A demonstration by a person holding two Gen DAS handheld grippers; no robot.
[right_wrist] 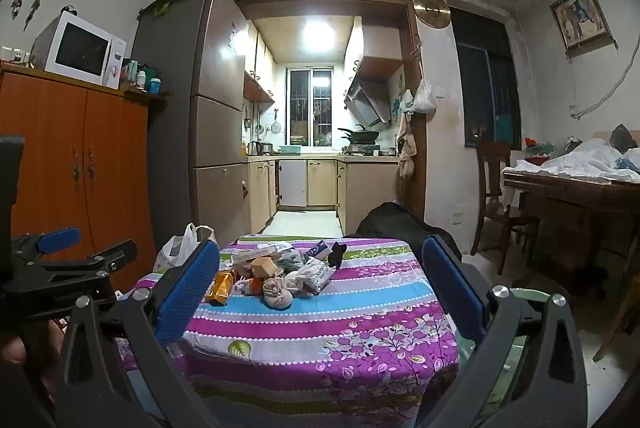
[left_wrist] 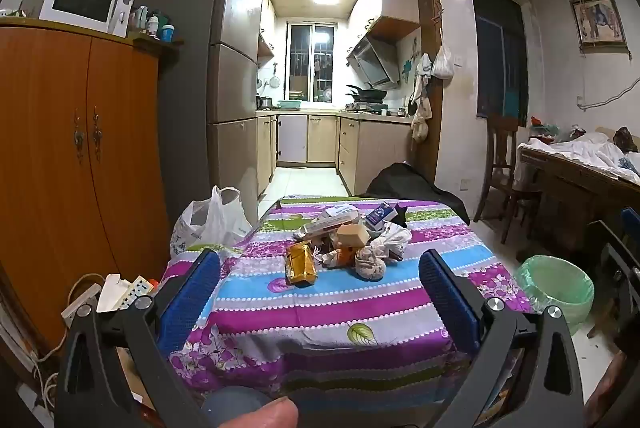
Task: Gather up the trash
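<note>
A pile of trash [left_wrist: 348,240] lies mid-table on the striped floral cloth [left_wrist: 320,312]: an orange-gold packet [left_wrist: 300,264], a tan box [left_wrist: 353,234], a blue-white carton [left_wrist: 380,215], crumpled wrappers and rags. The pile also shows in the right wrist view [right_wrist: 280,274]. My left gripper [left_wrist: 320,264] is open and empty, held before the table's near edge, short of the pile. My right gripper [right_wrist: 320,258] is open and empty, also back from the pile. A bin lined with a green bag [left_wrist: 556,288] stands on the floor right of the table.
A white plastic bag [left_wrist: 212,220] sits left of the table beside an orange cabinet [left_wrist: 80,167]. Power strips and cables [left_wrist: 100,300] lie at lower left. A black bag [left_wrist: 408,183] lies behind the table. A wooden chair [left_wrist: 504,167] and cluttered desk [left_wrist: 580,171] stand right.
</note>
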